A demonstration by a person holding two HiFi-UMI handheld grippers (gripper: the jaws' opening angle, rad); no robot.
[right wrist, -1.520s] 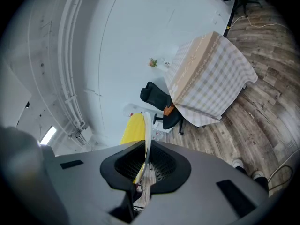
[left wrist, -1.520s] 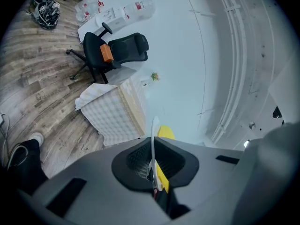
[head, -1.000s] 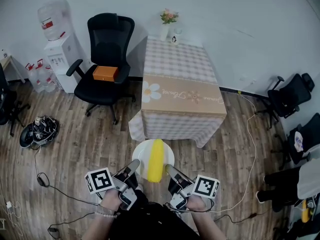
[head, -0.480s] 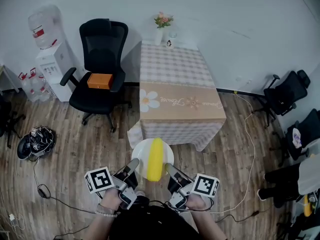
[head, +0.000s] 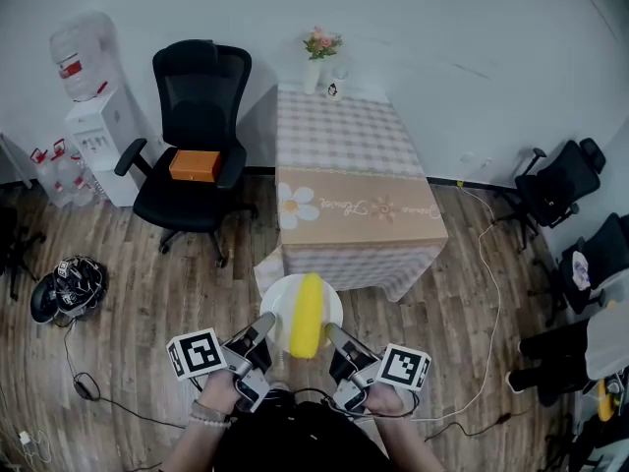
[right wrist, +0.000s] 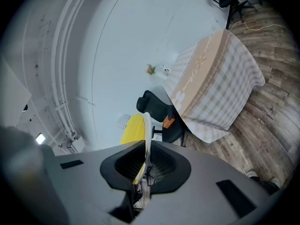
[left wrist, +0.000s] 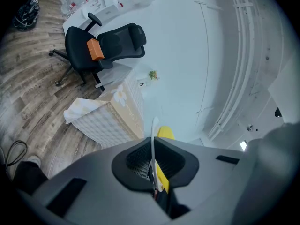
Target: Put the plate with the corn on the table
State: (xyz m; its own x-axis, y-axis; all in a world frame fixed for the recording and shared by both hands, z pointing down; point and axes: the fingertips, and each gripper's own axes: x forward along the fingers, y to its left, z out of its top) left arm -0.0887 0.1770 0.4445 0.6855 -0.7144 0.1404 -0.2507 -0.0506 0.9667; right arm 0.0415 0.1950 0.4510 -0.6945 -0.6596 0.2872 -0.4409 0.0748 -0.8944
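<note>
Wood floor (head: pixel 147 293), checked-cloth table (head: pixel 344 136) ahead. Head view: plate (head: pixel 278 303) with corn (head: pixel 307 315) was in the air near the table's front edge, left gripper (head: pixel 261 323) and right gripper (head: pixel 334 334) at opposite rims. Left gripper view: jaws clamped on the plate's edge. Right gripper view: jaws likewise pinched its rim.

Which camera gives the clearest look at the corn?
The head view: the corn lies whole, seen from above, on the plate. Both gripper views catch the plate edge-on, so only a yellow sliver of corn shows beside it.
</note>
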